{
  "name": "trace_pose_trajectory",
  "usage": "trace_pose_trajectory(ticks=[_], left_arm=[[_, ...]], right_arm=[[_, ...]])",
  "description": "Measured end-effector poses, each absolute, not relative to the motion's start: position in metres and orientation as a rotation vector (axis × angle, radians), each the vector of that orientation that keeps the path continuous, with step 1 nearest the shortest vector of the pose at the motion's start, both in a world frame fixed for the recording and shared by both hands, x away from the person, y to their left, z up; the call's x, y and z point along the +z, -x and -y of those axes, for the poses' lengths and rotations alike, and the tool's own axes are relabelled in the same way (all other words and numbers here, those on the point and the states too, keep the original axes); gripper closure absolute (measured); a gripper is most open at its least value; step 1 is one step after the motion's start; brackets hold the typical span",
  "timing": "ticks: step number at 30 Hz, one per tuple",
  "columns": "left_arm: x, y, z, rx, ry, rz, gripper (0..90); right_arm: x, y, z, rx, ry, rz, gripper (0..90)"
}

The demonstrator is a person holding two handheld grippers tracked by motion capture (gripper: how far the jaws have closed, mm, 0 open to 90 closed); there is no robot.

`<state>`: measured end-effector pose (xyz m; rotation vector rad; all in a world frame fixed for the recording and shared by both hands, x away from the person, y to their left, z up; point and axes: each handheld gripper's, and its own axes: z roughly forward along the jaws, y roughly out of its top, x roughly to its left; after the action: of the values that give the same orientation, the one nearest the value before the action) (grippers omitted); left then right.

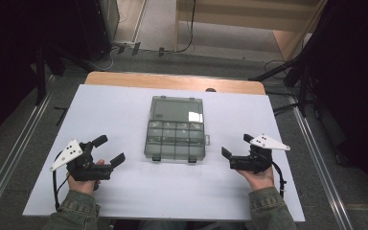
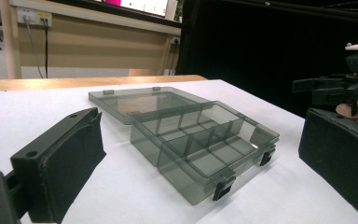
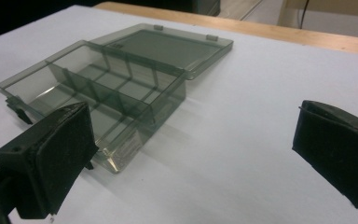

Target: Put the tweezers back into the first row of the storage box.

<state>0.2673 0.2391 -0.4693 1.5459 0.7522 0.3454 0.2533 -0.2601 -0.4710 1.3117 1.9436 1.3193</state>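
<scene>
Compartment box sitting open, both tools idle

Smoky plastic organizer box mid-surface, lid flipped back toward 12; left tool at 8, right tool at 4, both released, grasping nothing.

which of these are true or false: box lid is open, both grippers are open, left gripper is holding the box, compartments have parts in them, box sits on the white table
1. The lid of the organizer box is open: true, it lies flat behind the tray.
2. The left gripper and right gripper are open: true.
3. The left gripper holds the box: false, its fingers are apart from it.
4. The compartments hold parts: false, they look empty.
5. The box sits on the white table: true.
</scene>
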Motion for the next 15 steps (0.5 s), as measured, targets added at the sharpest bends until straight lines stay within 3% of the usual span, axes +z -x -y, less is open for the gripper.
trace_pose_trajectory(ticks=[15], left_arm=[[-0.469,-0.267,-0.240,0.348,-1.549,-0.753,0.0]], right_arm=[[-0.485,-0.231,0.281,1.358,-1.347,-1.861,0.0]])
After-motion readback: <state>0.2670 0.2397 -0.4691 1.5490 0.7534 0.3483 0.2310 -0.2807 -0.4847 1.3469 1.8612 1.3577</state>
